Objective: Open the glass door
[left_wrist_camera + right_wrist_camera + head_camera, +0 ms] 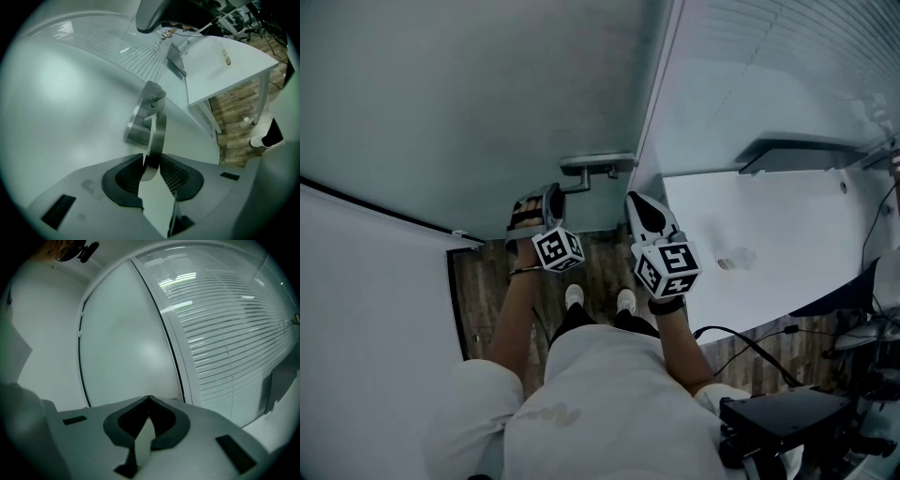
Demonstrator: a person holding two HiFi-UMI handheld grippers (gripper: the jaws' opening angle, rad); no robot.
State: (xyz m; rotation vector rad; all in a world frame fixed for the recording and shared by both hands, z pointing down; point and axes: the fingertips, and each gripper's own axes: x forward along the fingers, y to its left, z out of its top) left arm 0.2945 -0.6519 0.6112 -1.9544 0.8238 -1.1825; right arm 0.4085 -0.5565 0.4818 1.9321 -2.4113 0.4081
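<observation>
Closest to us in the head view are our own white top and two white shoes on the wooden floor, with both forearms reaching forward from there. Our left gripper points at the door, its marker cube turned toward us. In the left gripper view, the left gripper has its jaws clamped on the free end of the door handle, a flat brushed-metal lever whose rounded tip sits between the dark ribbed pads, touching both. Our right gripper hangs just beside the left one, a little to its right and apart from the handle. The right gripper view shows the right gripper with its jaw tips together and nothing between them. Just past the grippers, the handle juts from the right edge of the glass door, a broad frosted pane that fills the upper left of the head view. We see the same pane straight ahead of the right gripper, bordered on its right by a white door frame. Whether the door stands ajar we cannot tell. Beyond the frame, to the right, runs a glass wall with horizontal blinds, and a white table stands against it on the wooden floor.
</observation>
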